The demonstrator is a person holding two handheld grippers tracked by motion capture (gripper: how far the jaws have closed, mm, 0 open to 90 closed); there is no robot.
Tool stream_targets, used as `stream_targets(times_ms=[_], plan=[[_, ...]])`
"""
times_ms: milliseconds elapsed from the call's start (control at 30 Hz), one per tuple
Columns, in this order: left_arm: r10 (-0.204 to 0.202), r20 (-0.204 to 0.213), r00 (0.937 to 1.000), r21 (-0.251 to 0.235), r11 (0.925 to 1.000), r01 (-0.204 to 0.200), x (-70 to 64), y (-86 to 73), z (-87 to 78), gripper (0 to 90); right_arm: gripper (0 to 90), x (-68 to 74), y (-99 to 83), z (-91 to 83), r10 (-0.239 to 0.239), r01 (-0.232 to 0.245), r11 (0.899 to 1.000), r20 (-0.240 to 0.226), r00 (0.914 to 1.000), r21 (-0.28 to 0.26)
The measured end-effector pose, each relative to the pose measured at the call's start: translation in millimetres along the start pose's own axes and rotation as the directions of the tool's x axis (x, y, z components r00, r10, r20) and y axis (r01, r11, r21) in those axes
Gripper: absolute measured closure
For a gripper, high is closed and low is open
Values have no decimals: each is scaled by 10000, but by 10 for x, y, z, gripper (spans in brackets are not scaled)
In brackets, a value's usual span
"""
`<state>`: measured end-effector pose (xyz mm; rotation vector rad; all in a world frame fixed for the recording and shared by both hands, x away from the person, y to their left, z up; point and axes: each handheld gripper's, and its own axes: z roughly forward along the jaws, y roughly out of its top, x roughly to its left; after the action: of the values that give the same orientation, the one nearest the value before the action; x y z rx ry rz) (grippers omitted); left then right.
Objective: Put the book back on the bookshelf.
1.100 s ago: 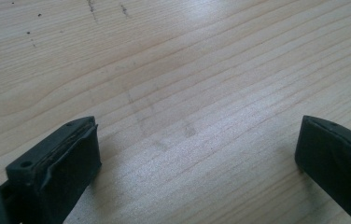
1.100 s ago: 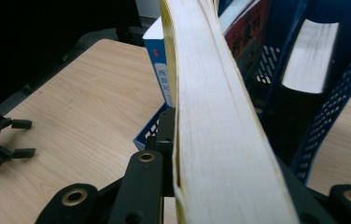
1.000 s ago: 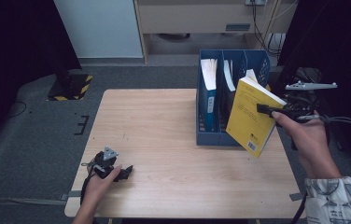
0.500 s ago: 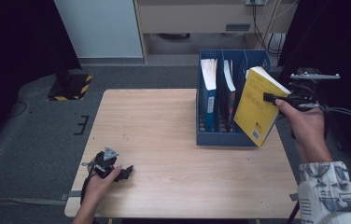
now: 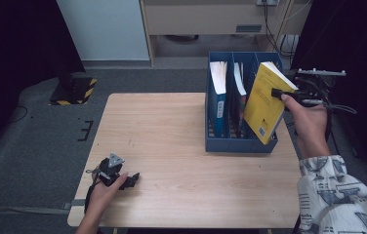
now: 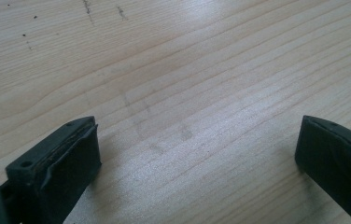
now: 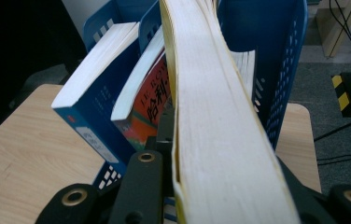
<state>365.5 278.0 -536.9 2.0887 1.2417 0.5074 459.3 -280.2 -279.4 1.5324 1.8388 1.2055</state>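
Note:
A thick yellow book (image 5: pixel 265 102) hangs tilted over the right end of the blue file rack (image 5: pixel 240 144), with my right gripper (image 5: pixel 280 92) shut on its upper edge. In the right gripper view the book's white page edge (image 7: pixel 220 121) runs up between the jaws, over the rack's rightmost slot. A blue book (image 5: pixel 217 97) and a red-covered book (image 7: pixel 151 105) stand in the rack's left and middle slots. My left gripper (image 5: pixel 129 181) rests open on the table near its front left corner; its black pads (image 6: pixel 71 158) stand wide apart over bare wood.
The wooden table (image 5: pixel 162 136) has free room across its left and middle. The rack stands at the right side, close to the table's right edge. Cables (image 5: pixel 337 108) trail from the right gripper. A cabinet and a yellow-black striped base (image 5: pixel 74 90) sit on the floor behind.
The right gripper has carried the yellow book up and away from the person, from in front of the rack to over its right end. The left gripper has stayed put.

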Motion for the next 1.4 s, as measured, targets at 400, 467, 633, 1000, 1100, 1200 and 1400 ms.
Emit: stream_targets(times_ms=[400,467,633,1000,1100,1200,1400], plan=[[57,50,10000,-8,10000,-57,-5,11,11,0,749,131,97,428,495,-475,9978,430,9978,-470],[60,51,10000,-4,10000,-60,-5,12,11,0,749,168,117,484,485,-460,9977,512,9975,-494],[42,55,10000,-19,10000,-42,-7,13,13,0,748,219,148,596,579,-535,9966,702,9959,-620],[56,76,10000,-18,10000,-56,-8,18,17,0,745,256,159,873,525,-471,9972,946,9941,-587],[62,81,9999,-19,10000,-62,-8,18,18,0,745,263,146,929,448,-390,9974,977,9942,-603],[62,81,9999,-20,10000,-61,-8,18,18,0,744,260,125,971,526,-471,9973,995,9936,-567],[60,80,10000,-20,10000,-60,-8,18,18,0,742,254,81,1060,627,-576,9969,973,9933,-545]])
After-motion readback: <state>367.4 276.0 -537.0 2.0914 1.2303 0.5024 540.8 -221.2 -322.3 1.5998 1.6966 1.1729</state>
